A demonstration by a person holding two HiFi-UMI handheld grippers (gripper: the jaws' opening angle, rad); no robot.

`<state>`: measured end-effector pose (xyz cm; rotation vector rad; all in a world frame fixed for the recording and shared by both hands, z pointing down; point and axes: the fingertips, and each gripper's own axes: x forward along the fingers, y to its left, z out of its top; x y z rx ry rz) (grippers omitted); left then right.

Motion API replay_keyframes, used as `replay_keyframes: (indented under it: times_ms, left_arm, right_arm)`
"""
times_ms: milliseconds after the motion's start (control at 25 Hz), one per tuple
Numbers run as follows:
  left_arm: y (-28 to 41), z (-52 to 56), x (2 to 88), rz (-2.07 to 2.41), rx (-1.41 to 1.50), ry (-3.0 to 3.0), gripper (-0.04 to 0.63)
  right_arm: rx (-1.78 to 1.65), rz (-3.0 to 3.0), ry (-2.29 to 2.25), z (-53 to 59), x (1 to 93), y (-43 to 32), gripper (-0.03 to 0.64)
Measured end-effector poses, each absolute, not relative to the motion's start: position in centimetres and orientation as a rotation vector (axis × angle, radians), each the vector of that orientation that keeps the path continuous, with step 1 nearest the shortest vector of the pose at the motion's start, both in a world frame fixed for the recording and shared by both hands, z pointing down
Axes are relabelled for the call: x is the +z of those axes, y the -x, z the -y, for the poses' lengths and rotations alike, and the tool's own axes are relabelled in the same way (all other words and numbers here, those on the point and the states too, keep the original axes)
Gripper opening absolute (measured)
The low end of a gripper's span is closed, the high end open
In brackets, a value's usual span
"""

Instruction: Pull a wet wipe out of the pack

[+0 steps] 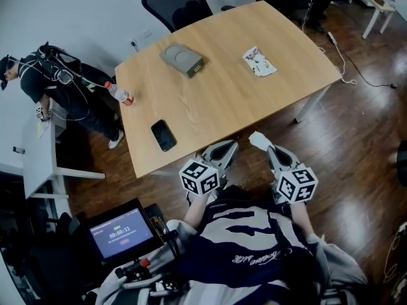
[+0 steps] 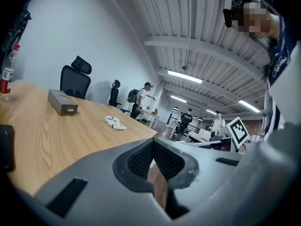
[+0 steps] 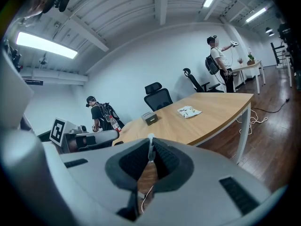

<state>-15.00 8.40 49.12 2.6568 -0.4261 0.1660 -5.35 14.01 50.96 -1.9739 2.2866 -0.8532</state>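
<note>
A flat white printed pack (image 1: 259, 61) lies on the far right part of the wooden table (image 1: 254, 100); it also shows in the left gripper view (image 2: 115, 122) and the right gripper view (image 3: 189, 111). Both grippers hang off the table's near edge, over the floor, far from the pack. My left gripper (image 1: 227, 147) (image 2: 153, 160) is shut with nothing in it. My right gripper (image 1: 269, 150) (image 3: 150, 157) is shut on a small white wipe (image 1: 257, 138), which sticks out past its tips as a thin white strip (image 3: 150, 145).
A grey box (image 1: 182, 59) sits at mid-table. A black phone (image 1: 163, 135) and a red-labelled bottle (image 1: 119, 94) are near the left edge. An office chair (image 1: 178, 2) stands behind the table. A person (image 1: 57, 81) stands at the left, and cables (image 1: 346, 62) lie on the floor at right.
</note>
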Motion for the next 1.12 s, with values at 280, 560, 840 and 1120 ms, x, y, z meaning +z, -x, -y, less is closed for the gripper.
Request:
replay_keyframes:
  times_ms: [280, 560, 840, 1120]
  left_arm:
    - [14.9, -9.5, 49.6, 0.328, 0.177, -2.674, 0.003]
    - [14.6, -10.3, 50.0, 0.288, 0.179, -2.684, 0.003]
    - [15.4, -9.3, 49.6, 0.306, 0.179, -2.676, 0.003]
    - [16.2, -8.6, 49.8, 0.337, 0.181, -2.67, 0.003]
  right_arm:
    - [-0.825, -2.244, 2.046, -15.3, 51.2, 6.1, 0.003]
    - [-0.817, -2.235, 2.072, -15.9, 51.6, 6.0, 0.003]
    - [-0.821, -2.274, 2.048, -14.4, 51.0, 7.1, 0.003]
    - [-0.819, -2.304, 2.028, -13.5, 51.1, 7.8, 0.003]
